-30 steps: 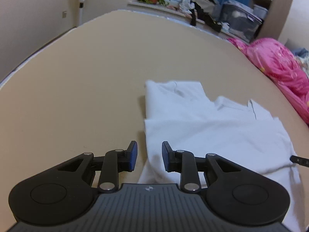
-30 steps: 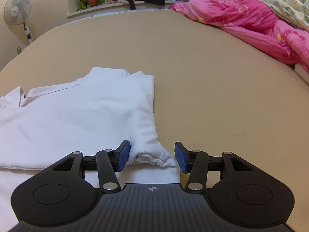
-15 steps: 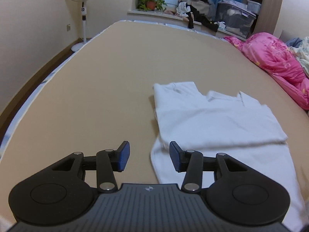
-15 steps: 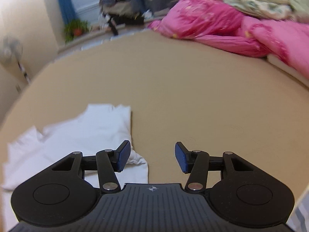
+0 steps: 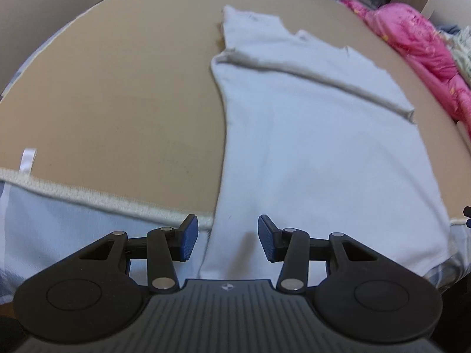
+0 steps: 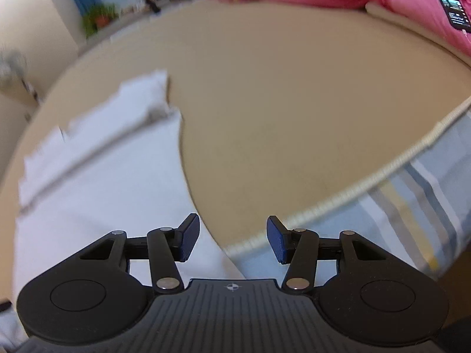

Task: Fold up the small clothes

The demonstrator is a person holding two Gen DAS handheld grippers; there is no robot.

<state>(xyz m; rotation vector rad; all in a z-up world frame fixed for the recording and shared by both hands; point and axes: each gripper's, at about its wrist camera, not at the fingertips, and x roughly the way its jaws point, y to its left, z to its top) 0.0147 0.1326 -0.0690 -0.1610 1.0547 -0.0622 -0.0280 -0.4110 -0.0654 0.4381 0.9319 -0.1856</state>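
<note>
A white T-shirt [image 5: 309,135] lies flat on the tan bed cover [image 5: 117,97], its top part folded down across the body, its lower hem hanging over the near bed edge. My left gripper [image 5: 228,241] is open and empty, at the shirt's lower left corner by the bed edge. The shirt also shows blurred in the right wrist view [image 6: 103,170]. My right gripper [image 6: 232,242] is open and empty, over the bed edge at the shirt's lower right corner.
A pink quilt [image 5: 418,41] is piled at the right of the bed, with a phone [image 6: 453,8] lying on it. A cream trim [image 5: 97,200] marks the near bed edge, with striped sheet [image 6: 424,194] below. A cluttered window ledge lies beyond the bed.
Both grippers have pulled back from the folded-down part to the near bed edge and tipped downward. The shirt now lies released and the right view is blurred by motion.
</note>
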